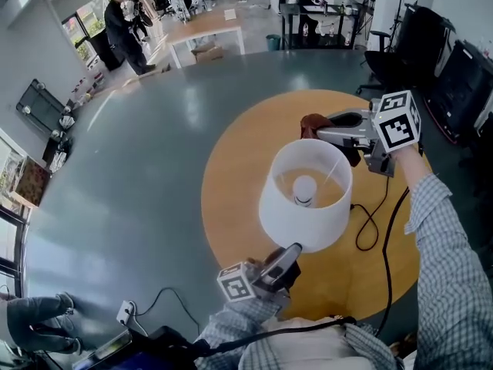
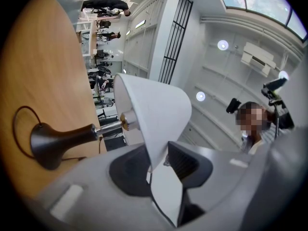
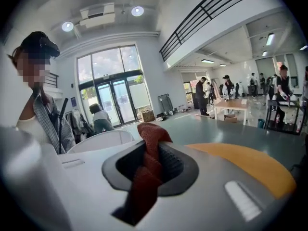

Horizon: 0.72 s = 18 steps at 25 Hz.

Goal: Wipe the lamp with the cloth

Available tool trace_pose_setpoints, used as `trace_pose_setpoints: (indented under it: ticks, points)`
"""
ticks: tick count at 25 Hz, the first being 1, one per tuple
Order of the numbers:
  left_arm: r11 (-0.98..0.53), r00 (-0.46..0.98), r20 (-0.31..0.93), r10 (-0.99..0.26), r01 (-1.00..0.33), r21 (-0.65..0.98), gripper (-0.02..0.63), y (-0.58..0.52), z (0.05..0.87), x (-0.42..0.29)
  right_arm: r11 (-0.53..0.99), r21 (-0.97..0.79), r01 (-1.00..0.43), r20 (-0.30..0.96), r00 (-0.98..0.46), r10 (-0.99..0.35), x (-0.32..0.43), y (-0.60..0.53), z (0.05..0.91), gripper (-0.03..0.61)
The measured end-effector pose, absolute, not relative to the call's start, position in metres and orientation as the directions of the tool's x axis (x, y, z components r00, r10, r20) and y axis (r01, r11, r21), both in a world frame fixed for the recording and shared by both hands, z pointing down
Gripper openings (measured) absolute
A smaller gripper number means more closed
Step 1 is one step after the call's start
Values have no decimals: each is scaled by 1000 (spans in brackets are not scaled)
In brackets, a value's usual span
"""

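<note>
A table lamp with a white shade (image 1: 304, 195) stands on the round wooden table (image 1: 246, 153); its bulb (image 1: 303, 189) shows inside. My left gripper (image 1: 291, 254) is shut on the near lower rim of the shade (image 2: 154, 114), which passes between the jaws in the left gripper view. The lamp's dark base (image 2: 53, 143) and metal neck show there too. My right gripper (image 1: 327, 129) is behind the shade's far rim, shut on a dark red cloth (image 1: 314, 123). In the right gripper view the cloth (image 3: 147, 167) bunches between the pads, with the shade's rim (image 3: 103, 141) just ahead.
The lamp's black cord (image 1: 373, 222) trails over the table's right side and off its edge. A white power strip (image 1: 125, 312) lies on the grey floor at lower left. People stand near a wooden table (image 1: 202, 28) far behind.
</note>
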State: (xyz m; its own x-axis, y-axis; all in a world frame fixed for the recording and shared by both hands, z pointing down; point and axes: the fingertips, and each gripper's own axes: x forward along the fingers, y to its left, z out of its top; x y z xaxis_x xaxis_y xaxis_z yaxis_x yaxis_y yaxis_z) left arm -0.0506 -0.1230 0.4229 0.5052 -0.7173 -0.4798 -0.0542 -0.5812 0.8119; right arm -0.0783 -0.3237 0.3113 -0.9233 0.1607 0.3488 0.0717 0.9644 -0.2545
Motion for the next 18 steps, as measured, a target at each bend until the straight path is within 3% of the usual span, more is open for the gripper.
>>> trace_pose_setpoints:
  ticks: [10,14,18]
  points:
    - [-586,503,-486,-715,-52,809,107,-120,425,-60,883,-178,434,624,-644,442,-152,-283,292,61]
    - [-583,501,-482,-719,-58,810,109,-123,426,-54,804,-228,549,738,-442,511,-167,-264,309,61]
    - [-583,497,-482,-721,-61,810,108,-124,426,-50,755,-311,577,839,-206,504,-168,-252,342,61]
